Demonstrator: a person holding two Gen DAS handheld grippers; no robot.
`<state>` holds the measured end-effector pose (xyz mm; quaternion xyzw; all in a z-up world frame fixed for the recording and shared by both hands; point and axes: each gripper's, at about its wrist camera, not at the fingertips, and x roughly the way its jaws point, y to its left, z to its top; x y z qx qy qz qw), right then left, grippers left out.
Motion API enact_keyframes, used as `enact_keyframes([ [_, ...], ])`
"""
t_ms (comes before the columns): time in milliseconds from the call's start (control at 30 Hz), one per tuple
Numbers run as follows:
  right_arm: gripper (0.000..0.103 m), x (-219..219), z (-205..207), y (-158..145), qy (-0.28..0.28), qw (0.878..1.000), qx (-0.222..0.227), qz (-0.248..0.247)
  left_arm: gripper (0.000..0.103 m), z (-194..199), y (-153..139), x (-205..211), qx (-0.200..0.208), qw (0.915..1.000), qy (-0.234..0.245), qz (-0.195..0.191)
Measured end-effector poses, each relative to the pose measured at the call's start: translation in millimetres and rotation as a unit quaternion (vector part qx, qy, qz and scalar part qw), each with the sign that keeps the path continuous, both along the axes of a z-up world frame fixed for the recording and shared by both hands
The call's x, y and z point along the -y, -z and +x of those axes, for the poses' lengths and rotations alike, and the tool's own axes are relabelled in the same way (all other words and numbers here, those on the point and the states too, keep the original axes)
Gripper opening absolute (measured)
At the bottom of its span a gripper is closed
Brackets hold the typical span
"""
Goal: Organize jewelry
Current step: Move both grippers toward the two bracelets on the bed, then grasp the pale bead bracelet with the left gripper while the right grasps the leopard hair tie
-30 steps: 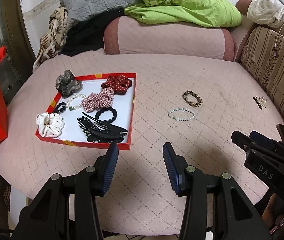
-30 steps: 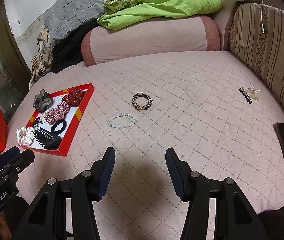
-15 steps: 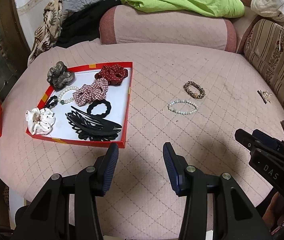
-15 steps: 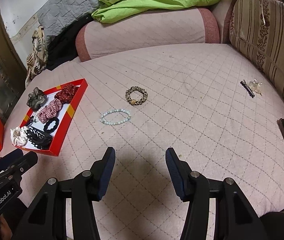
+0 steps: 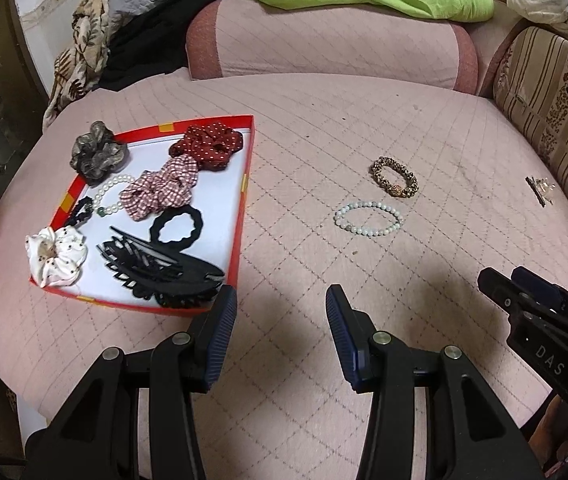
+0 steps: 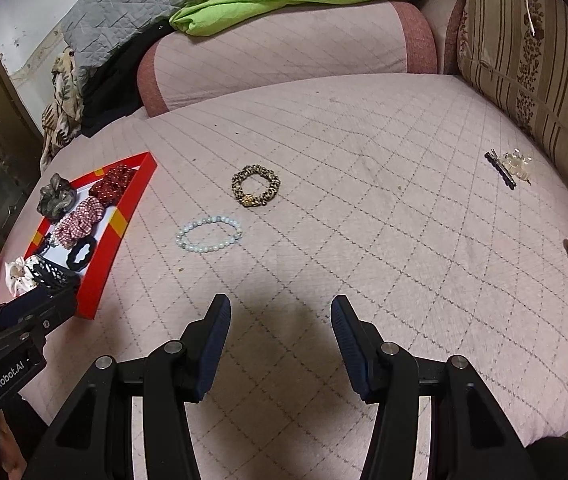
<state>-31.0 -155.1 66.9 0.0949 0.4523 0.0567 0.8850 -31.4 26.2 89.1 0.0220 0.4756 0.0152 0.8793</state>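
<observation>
**Bracelets on the pink cushion, both tongs empty**

Left wrist: my left tongs (image 5: 280, 312) gape wide, empty; pale bead bracelet (image 5: 367, 220) and leopard bracelet (image 5: 394, 176) lie right of the red tray (image 5: 240, 216).

Right wrist: my right tongs (image 6: 280, 320) gape wide, empty, well short of both.

Count: scrunchies, 5 — grey (image 5: 98, 152), red dotted (image 5: 208, 146), checked (image 5: 160, 192), black (image 5: 176, 226), white (image 5: 56, 256). Bead bracelets, 3 — pearl (image 5: 110, 196), pale green (image 5: 367, 220), leopard-pattern (image 5: 394, 176). Black hair claw (image 5: 160, 276), 1. Red tray (image 5: 240, 216), 1.

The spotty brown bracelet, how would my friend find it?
Start at the red tray on the pink quilted bed; two bracelets lie on the quilt to its right. The leopard-print bracelet is the farther one, dark and speckled with a gold bead, unlike the pale bead bracelet beside it.
</observation>
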Motion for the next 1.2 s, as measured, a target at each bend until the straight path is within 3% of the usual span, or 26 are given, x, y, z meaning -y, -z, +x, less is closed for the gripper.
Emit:
enact_keyframes([
  [267,0.057,9.7,14.5,7.7,0.003,1.000,-0.003,-0.005,0.045,22.2,11.7,8.9,-0.005,0.9998,0.014,0.010],
  [500,0.057,19.3,38.6,4.2,0.001,1.000,0.018,-0.013,0.045,52.1,5.5,29.7,0.022,0.9980,0.059,-0.008],
  [700,0.056,17.3,72.7,0.7,-0.025,0.999,0.032,0.008,0.041,90.9,27.3,42.4,0.002,0.9973,0.071,-0.021],
  [733,0.054,15.9,78.5,0.9,-0.031,0.999,0.033,0.010,0.037,98.3,33.8,43.0,-0.007,0.9971,0.072,-0.024],
  [800,0.041,11.0,91.2,3.5,-0.043,0.999,0.031,0.010,0.034,105.8,42.7,43.3,-0.017,0.9964,0.077,-0.032],
  [1200,0.040,-9.3,147.1,41.9,-0.076,0.997,-0.012,0.011,0.034,126.4,76.9,35.3,-0.042,0.9926,0.094,-0.064],
])
